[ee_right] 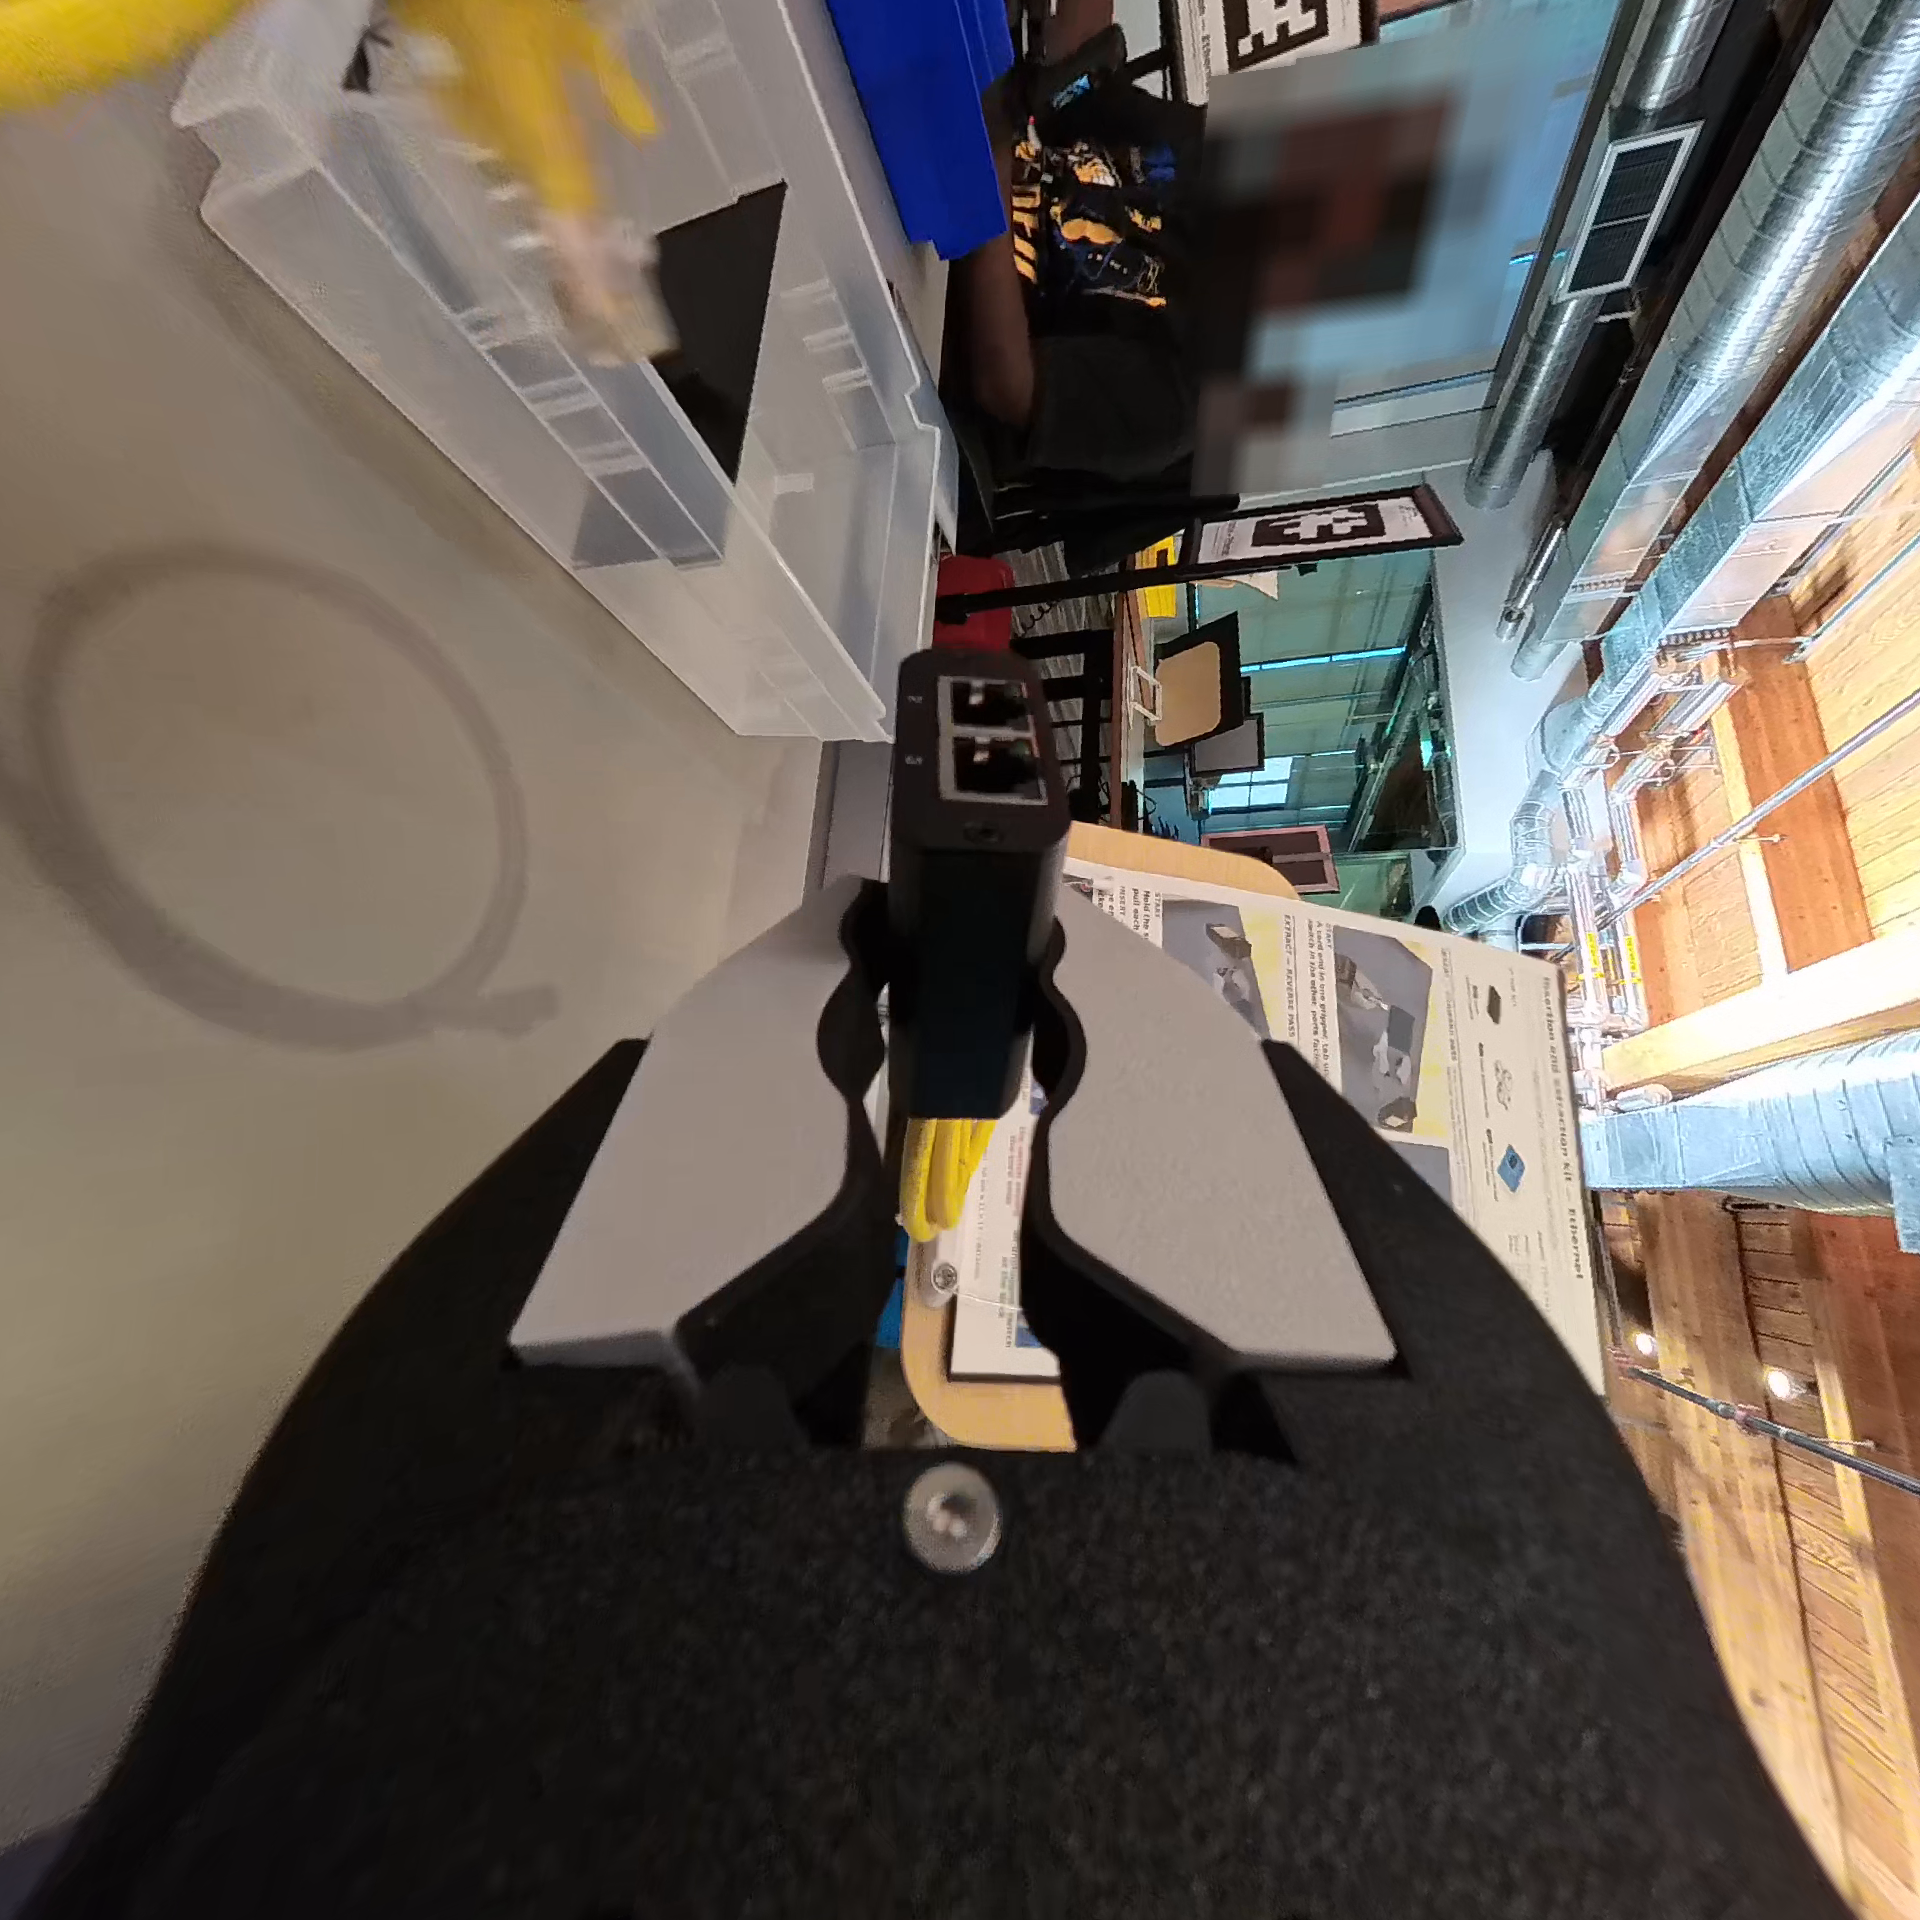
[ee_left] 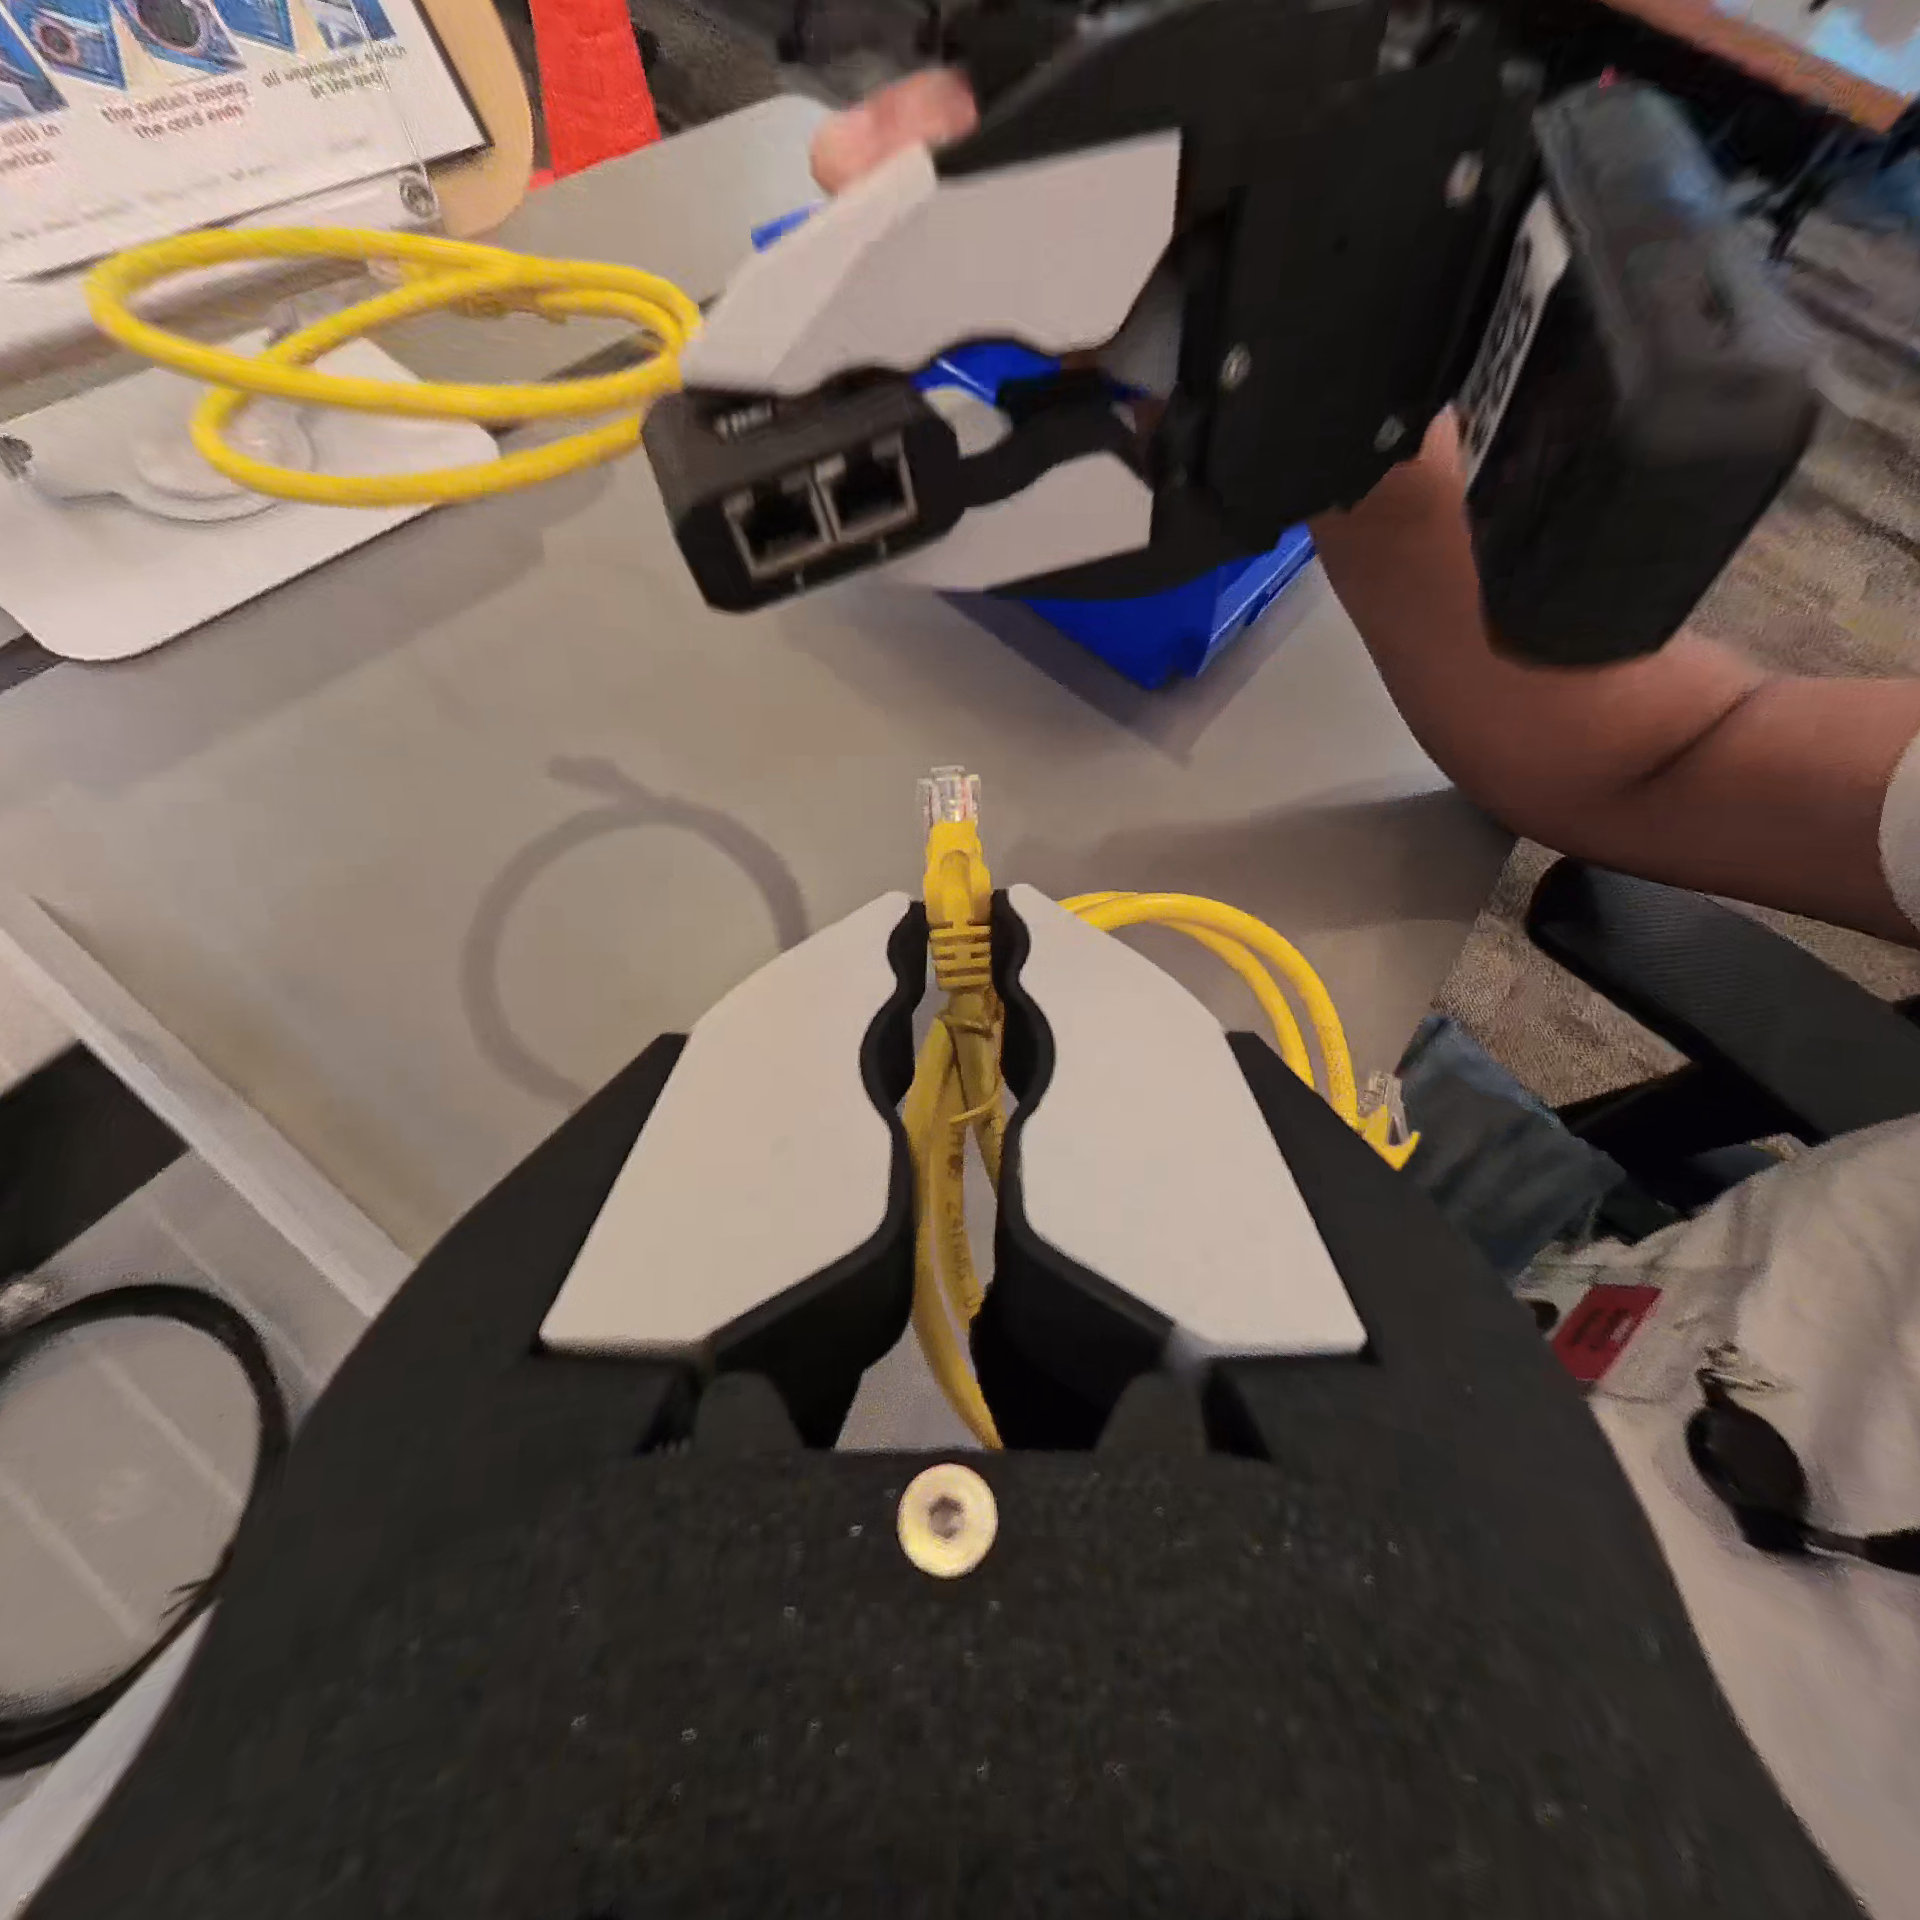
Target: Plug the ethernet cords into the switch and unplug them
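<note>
The left gripper point(ee_left: 958, 930), two pale grey wedge-shaped fingers lined with wavy black rubber pads on a matte black felt-textured body, is clamped on the ribbed yellow boot of a yellow ethernet cord point(ee_left: 954, 894). The cord's clear plastic plug point(ee_left: 948, 798) sticks out past the fingertips, pointing forward over the smooth grey tabletop point(ee_left: 416, 748). The rest of that cord loops off to the right of the fingers, with a second clear plug dangling there.

Far left on the table, a second yellow ethernet cord coil point(ee_left: 395, 353) lies in round loops on a white card-like sheet point(ee_left: 125, 540), in front of a printed instruction sheet point(ee_left: 208, 94).

Further right and higher, the right gripper point(ee_right: 961, 914), of the same build, has its pads pressed on the flanks of a small black rectangular plastic switch point(ee_left: 800, 483). The switch hangs above the table, its two square metal-rimmed ports facing the plug; open air and bare tabletop lie between them. A blue plastic bin point(ee_left: 1174, 613) sits behind the switch near the table's right edge, where a forearm point(ee_left: 1621, 727) crosses. In the right wrist view a clear plastic lidded box point(ee_right: 582, 395) sits on the table beside the blue bin.
</note>
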